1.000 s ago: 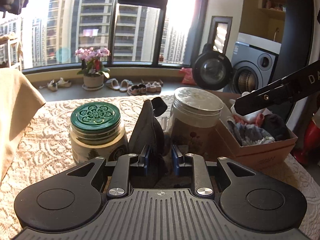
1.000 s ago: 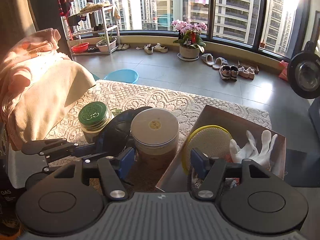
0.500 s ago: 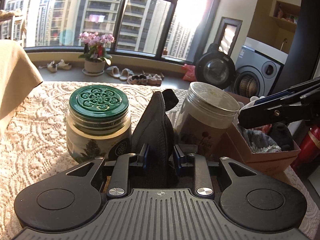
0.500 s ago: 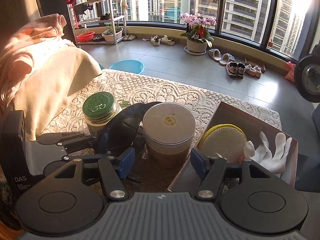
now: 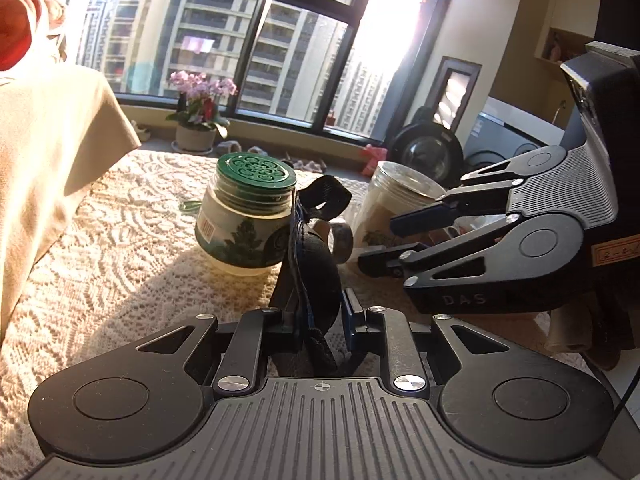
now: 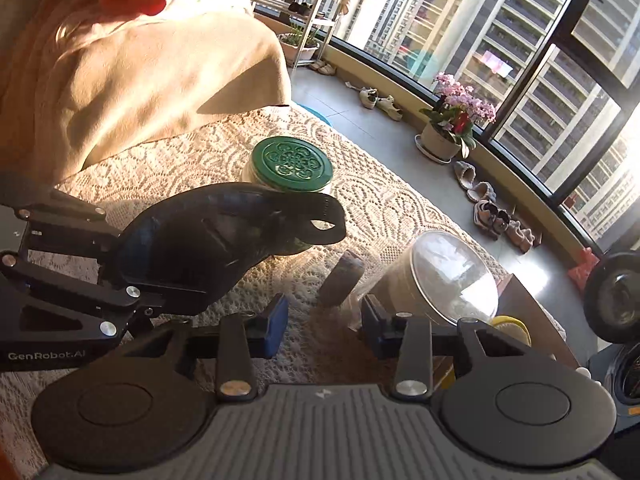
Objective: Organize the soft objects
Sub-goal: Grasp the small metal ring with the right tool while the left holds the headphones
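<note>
One soft item in hand: my left gripper (image 5: 320,320) is clamped on the dark fabric pouch (image 6: 208,240), lifted off the bench (image 6: 180,164).
Right gripper (image 6: 324,320) apart, empty, beside it. Next, I judge: carry to the box (image 6: 528,308) at right, then release.

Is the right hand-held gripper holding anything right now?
No, the right hand-held gripper has its blue-padded fingers spread apart over the cream lace tablecloth, gripping nothing.

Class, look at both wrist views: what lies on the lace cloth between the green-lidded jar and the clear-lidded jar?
A small dark roll lies between the green-lidded jar and the clear-lidded jar, clearest in the right wrist view. The black soft pad in the left claw overlaps that gap.
</note>
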`<state>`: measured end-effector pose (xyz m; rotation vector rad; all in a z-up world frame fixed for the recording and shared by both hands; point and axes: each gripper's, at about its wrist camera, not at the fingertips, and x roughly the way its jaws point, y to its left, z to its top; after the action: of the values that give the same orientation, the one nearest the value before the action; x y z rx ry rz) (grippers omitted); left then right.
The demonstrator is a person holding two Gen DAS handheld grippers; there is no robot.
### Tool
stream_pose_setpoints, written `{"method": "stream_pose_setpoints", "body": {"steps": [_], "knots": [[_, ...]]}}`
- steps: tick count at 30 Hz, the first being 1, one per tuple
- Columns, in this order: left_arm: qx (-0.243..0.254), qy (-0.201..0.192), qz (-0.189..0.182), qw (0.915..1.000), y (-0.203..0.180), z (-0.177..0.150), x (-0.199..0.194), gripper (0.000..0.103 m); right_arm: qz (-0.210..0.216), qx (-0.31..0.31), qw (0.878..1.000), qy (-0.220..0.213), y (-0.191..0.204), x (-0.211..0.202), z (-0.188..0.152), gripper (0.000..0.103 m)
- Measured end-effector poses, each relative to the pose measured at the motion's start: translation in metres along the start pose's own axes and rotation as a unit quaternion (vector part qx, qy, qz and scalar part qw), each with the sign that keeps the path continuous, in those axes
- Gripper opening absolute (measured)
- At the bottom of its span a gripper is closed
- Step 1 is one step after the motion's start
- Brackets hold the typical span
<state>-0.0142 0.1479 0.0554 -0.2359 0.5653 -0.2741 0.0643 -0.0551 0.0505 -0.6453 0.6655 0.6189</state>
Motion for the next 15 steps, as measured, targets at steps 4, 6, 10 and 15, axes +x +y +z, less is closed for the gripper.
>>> {"method": "stream_pose_setpoints", "body": {"steps": [4, 6, 10, 15], "knots": [[-0.019, -0.005, -0.009, 0.9998, 0.008, -0.001, -0.009, 0.022, -0.050, -0.056, 0.997, 0.008, 0.024, 0.025, 0.011, 0.036], [-0.031, -0.004, -0.014, 0.9994, 0.013, -0.002, -0.014, 0.022, -0.070, -0.086, 0.994, 0.006, 0.033, 0.035, 0.015, 0.036], [-0.050, -0.008, -0.023, 0.9985, 0.021, -0.003, -0.020, 0.022, -0.127, -0.152, 0.980, -0.003, 0.050, 0.058, 0.016, 0.036], [-0.078, -0.015, -0.028, 0.9964, 0.034, -0.004, -0.027, 0.022, -0.137, -0.167, 0.976, 0.012, 0.056, 0.081, 0.020, 0.034]]}}
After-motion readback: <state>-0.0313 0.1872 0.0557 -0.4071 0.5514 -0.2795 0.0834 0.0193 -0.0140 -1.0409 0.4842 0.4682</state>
